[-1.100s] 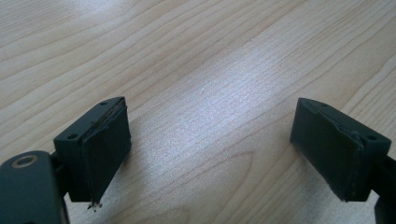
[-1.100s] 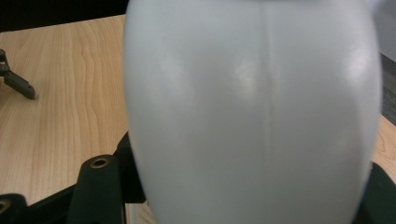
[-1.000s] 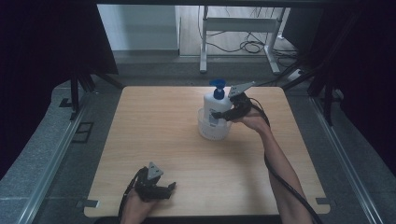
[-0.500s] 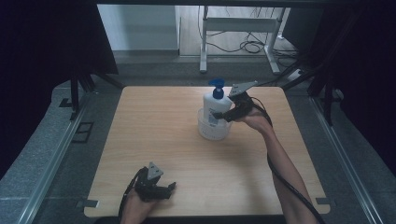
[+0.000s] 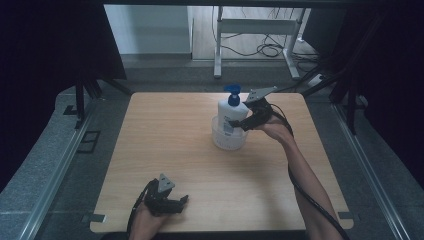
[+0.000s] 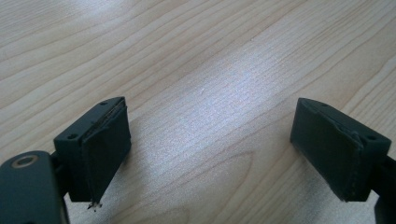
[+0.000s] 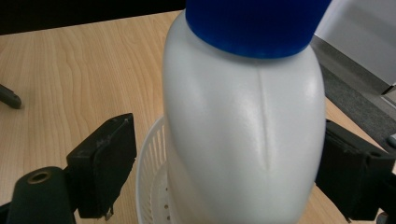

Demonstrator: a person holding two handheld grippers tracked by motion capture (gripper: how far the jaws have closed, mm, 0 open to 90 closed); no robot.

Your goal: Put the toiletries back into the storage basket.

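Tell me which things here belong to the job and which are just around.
In the job:
pump bottle, standing in the white basket
right gripper, jaws just opening, bottle between them

Just around:
left gripper, open over bare table
metal frame and cables beyond the table

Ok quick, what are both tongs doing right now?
Left tongs: open, nothing between them, over bare table.
Right tongs: just opening, bottle between them, left pad clear of it; bottle stands in the white basket.
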